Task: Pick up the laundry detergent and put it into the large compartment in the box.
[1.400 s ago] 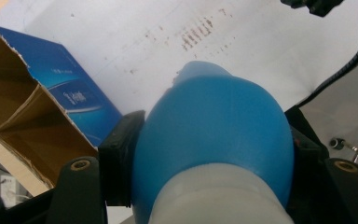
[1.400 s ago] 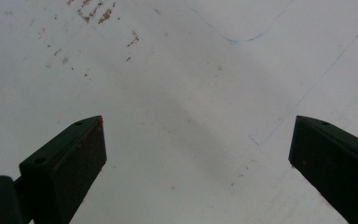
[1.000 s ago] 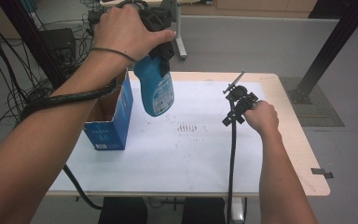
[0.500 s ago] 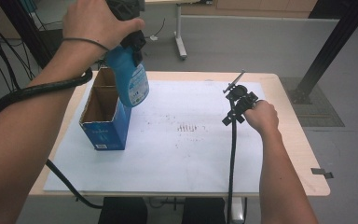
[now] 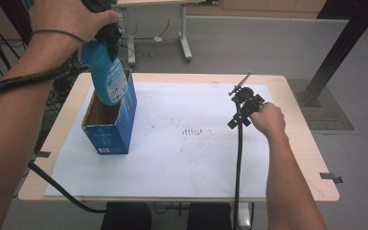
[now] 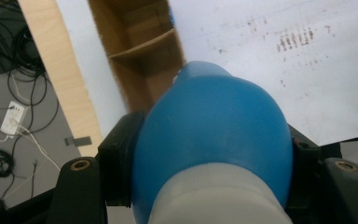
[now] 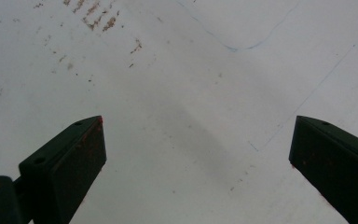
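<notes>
A blue plastic bottle [image 5: 107, 76] with a white collar hangs upright over the open top of a blue cardboard box [image 5: 111, 132] at the table's left. My left gripper [image 5: 107, 34] is shut on the bottle's upper part. In the left gripper view the bottle [image 6: 214, 135] sits between the black jaws, and the brown inside of the box [image 6: 144, 51] lies beyond it. My right gripper [image 5: 243, 99] rests low over the white sheet [image 5: 182, 163] at the right. Its jaws [image 7: 198, 154] stand wide open with nothing between them.
The white sheet carries faint brown marks [image 5: 196, 131] at its middle. The wooden table [image 5: 299, 143] has tape tabs [image 5: 330, 176] at its edges. Cables [image 6: 9, 116] lie on the floor to the left. A black post [image 5: 335, 52] stands at the far right.
My left hand has carried the bottle leftwards and away, from beside the box to above its open top. The right hand has kept still.
</notes>
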`<action>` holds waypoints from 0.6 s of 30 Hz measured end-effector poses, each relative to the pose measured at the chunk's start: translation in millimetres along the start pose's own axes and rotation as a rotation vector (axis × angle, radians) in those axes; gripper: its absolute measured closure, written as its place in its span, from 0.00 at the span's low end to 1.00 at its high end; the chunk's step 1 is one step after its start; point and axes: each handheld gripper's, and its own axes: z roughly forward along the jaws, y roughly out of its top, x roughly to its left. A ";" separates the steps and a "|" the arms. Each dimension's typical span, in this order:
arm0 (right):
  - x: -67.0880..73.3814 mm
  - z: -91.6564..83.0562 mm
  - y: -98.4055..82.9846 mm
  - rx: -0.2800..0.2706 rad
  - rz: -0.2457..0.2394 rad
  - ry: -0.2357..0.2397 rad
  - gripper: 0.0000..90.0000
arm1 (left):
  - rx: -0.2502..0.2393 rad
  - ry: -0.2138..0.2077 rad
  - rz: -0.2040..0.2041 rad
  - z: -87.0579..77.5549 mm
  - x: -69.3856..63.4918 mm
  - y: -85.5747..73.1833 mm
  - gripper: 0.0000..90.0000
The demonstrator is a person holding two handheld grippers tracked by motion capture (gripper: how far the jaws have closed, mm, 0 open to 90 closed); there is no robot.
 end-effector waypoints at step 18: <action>-2.5 1.5 -3.5 -0.006 0.008 0.006 0.04 | 0.040 0.000 -0.149 11.4 41.4 1.9 0.41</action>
